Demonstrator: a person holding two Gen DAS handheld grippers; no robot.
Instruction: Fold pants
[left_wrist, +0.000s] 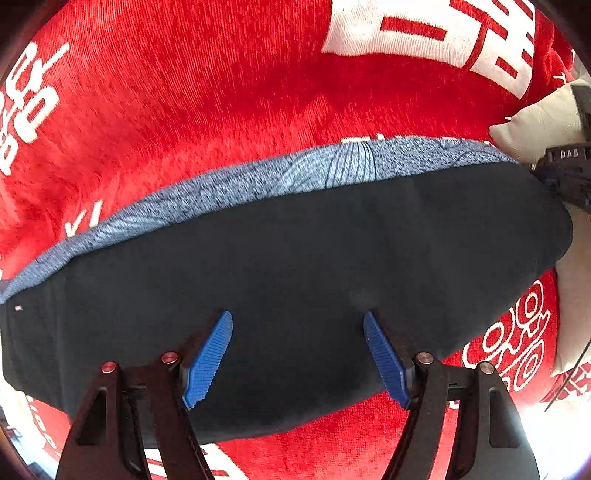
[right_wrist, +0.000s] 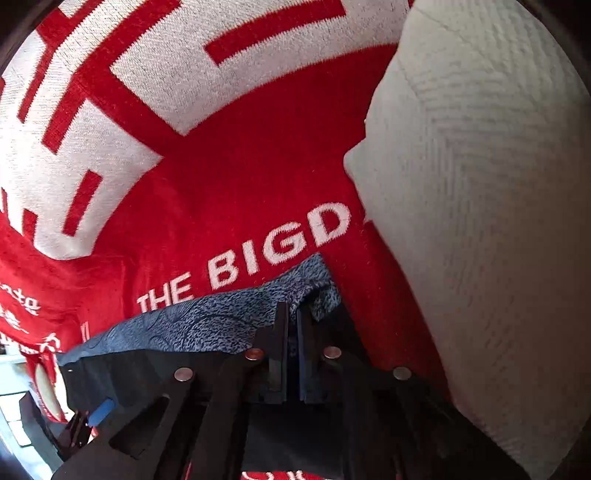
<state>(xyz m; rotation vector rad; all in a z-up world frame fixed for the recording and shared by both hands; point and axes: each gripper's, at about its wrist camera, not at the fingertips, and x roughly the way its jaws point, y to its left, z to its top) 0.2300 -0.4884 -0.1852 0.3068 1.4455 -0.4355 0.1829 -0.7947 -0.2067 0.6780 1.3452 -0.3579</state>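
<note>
While right gripper (right_wrist: 291, 325) pinches pants (left_wrist: 295, 266), left gripper (left_wrist: 297, 325) gapes; blanket (right_wrist: 229, 192) reads "THE BIGD".

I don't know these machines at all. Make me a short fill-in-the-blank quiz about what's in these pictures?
1. The left claw hovers over the dark pants with its blue fingers ____.
2. The right claw is ____ on the pants' speckled blue edge.
3. The pants lie on a ____ blanket with white lettering.
4. Beside the right claw sits a cream ____.

Missing words: open; shut; red; pillow
</note>
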